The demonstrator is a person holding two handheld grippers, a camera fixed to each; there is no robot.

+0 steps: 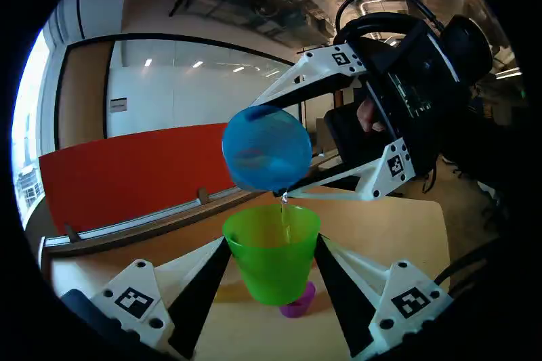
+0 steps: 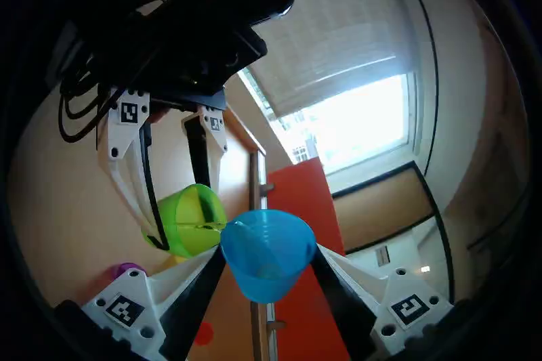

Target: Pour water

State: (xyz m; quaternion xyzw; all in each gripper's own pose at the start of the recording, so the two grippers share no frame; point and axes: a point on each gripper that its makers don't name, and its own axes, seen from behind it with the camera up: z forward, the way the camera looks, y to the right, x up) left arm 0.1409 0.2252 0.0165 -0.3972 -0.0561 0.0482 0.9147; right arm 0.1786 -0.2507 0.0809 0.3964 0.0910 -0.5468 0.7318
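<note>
Left gripper [image 1: 272, 242]: its two fingers are closing partway in on a green cup [image 1: 271, 269], one pressing on each side of the wall. The cup is standing upright between them, over a wooden table [image 1: 386, 225].

Right gripper [image 2: 267, 251]: its fingers are likewise clamping a blue cup [image 2: 267, 267] from both sides, at about the same width. A hand [image 1: 367, 114] is gripping the black body behind it.

In the left gripper view the blue cup is hanging directly above the green one, tipped well over so that its base is facing the camera. A thin stream of water [image 1: 284, 210] is falling from its lower lip into the green cup's mouth. The two cups are sitting close but apart.

Surroundings: a small purple object [image 1: 299, 301] is lying on the table just behind the green cup's base, partly hidden by it; what it is cannot be told. A red panel [image 1: 135, 171] is running along the far edge of the table, with a glass wall [image 1: 183, 90] behind. In the right gripper view one finger of the left gripper is crossing in front of the green cup, black cables [image 2: 71, 100] are looping off that gripper's body, and a bright window [image 2: 352, 120] is glaring beyond.
</note>
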